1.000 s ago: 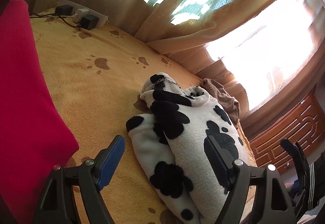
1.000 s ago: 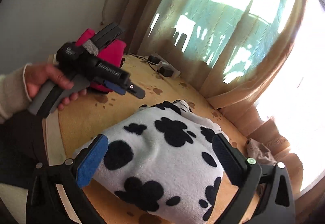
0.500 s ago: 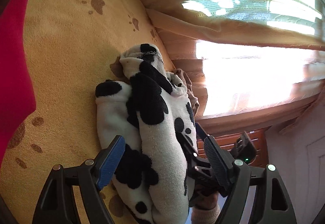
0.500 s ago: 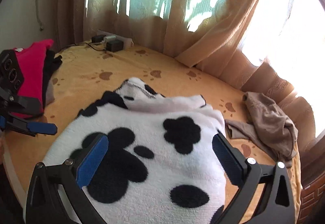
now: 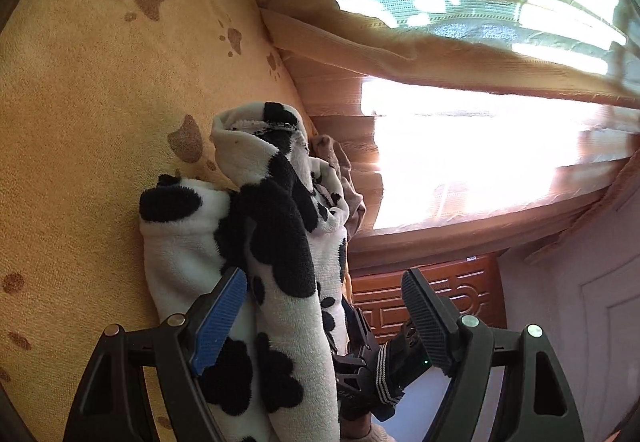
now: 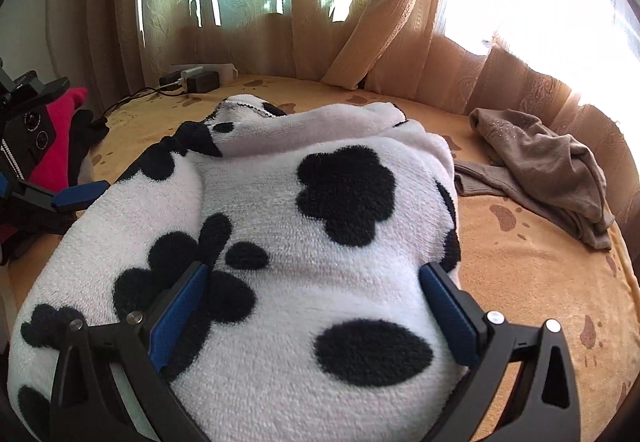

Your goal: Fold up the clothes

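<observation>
A white fleece garment with black spots (image 6: 320,222) lies bundled on the yellow paw-print bed cover (image 6: 520,262). My right gripper (image 6: 314,314) is open, its fingers spread wide just over the near part of the fleece. In the left wrist view the same garment (image 5: 280,242) runs up from the bottom. My left gripper (image 5: 320,316) is open, with a thick fold of fleece between its fingers, against the blue pad (image 5: 218,318). The left gripper's blue fingertip (image 6: 80,193) shows at the garment's left edge in the right wrist view.
A crumpled brown garment (image 6: 552,161) lies on the bed to the right. A red garment (image 6: 60,121) sits at the far left. A power strip with plugs (image 6: 200,75) rests by the curtains (image 6: 360,1). A wooden cabinet (image 5: 440,294) stands beyond the bed edge.
The left gripper has rolled over and come in around the fleece fold. The right gripper has dropped closer onto the garment. Both have stayed open.
</observation>
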Action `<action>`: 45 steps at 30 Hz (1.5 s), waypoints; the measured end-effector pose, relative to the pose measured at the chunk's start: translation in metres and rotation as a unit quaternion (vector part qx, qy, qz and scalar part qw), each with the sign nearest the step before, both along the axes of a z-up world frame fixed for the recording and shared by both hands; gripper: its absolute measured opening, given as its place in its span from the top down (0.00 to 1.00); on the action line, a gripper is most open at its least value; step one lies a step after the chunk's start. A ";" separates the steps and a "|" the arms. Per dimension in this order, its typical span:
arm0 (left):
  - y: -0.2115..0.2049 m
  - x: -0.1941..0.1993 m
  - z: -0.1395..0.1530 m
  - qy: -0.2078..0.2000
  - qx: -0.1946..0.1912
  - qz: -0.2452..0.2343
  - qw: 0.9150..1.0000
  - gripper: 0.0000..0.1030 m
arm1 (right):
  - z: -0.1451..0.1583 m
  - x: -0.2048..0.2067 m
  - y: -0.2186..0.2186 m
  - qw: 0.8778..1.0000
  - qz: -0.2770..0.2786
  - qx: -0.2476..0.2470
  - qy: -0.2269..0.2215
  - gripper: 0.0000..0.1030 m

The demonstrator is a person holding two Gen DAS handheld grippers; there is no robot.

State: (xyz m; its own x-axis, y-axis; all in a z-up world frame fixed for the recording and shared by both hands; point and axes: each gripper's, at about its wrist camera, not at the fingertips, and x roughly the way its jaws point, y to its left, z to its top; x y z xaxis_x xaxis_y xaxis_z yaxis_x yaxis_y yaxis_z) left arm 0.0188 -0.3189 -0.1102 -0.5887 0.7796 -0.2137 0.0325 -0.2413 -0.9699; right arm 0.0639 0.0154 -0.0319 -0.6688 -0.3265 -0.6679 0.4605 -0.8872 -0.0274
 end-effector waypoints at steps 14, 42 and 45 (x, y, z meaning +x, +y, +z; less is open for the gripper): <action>0.017 -0.036 -0.037 0.012 0.116 -0.012 0.993 0.21 | -0.003 0.005 0.005 1.000 -0.002 -0.023 0.012 0.01; 0.059 -0.062 0.019 0.143 0.126 -0.078 0.978 0.21 | 0.014 0.009 0.025 0.998 -0.010 -0.063 0.028 0.00; 0.066 -0.058 0.031 0.157 0.116 -0.093 0.976 0.21 | 0.027 0.015 0.035 0.996 -0.017 -0.077 0.043 0.00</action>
State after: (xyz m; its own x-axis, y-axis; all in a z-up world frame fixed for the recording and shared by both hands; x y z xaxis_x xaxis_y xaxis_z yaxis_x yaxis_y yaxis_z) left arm -0.0391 -0.2532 -0.0790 -0.4394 0.8856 0.1505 -0.2991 0.0137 -0.9541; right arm 0.0784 0.0509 -0.0049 -0.7337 -0.3973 -0.5513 0.4323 -0.8988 0.0724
